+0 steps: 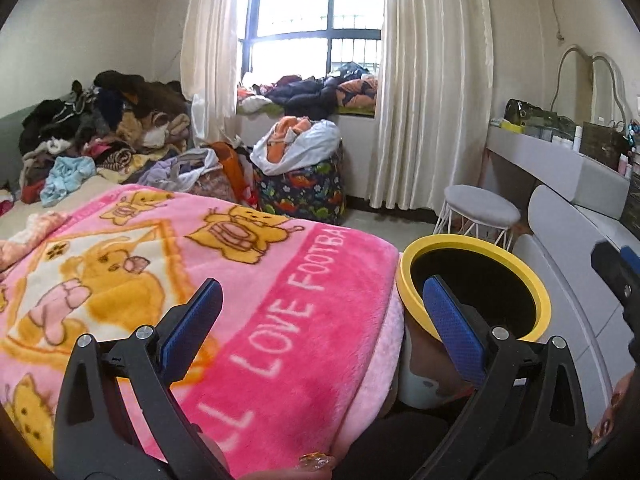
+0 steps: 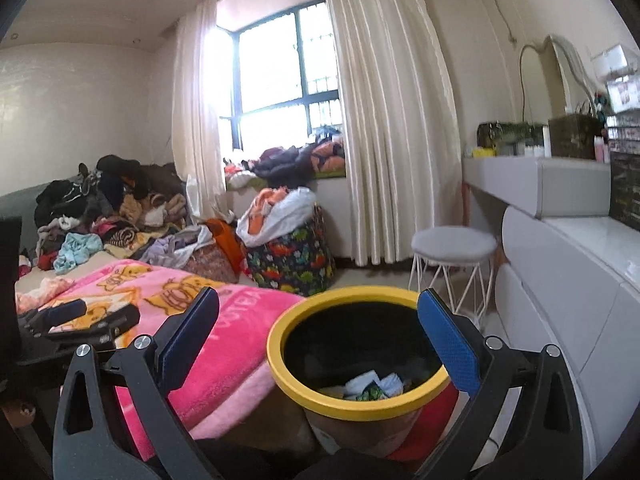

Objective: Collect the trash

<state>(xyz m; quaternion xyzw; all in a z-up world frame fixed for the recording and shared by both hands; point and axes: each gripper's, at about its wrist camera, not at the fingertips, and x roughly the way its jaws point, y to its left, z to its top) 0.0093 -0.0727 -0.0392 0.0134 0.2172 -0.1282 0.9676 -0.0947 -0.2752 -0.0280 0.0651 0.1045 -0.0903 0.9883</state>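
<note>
Yellow plastic rings the mouth of the trash bin (image 2: 360, 400), which stands on the floor just beside the foot of the bed, pressed against the hanging edge of the pink blanket (image 2: 224, 368). Its inside is dark, and at the bottom lie a few crumpled scraps of trash (image 2: 374, 386) — white paper and something green-printed.

Over the bin hangs the right hand-held gripper (image 2: 318, 340), its jaws spread wide with nothing between the blue pads; its right finger crosses the bin's rim in the right wrist view. The left hand-held gripper (image 1: 320, 316) is likewise wide open and empty, one finger above the blanket (image 1: 280, 280) and the other in front of the bin (image 1: 532, 280). In the right wrist view it shows as a dark shape over the blanket at the left edge.

The blanket carries yellow cartoon bears and white lettering. Farther up the bed sits a heap of clothes (image 1: 100, 132), and a dinosaur-print bag (image 1: 304, 192) stuffed with laundry stands near the cream curtains (image 1: 432, 80). A grey round stool (image 1: 480, 208) stands near the bin, in front of the white vanity worktop (image 1: 560, 160) — bottles and boxes crowd its top.
</note>
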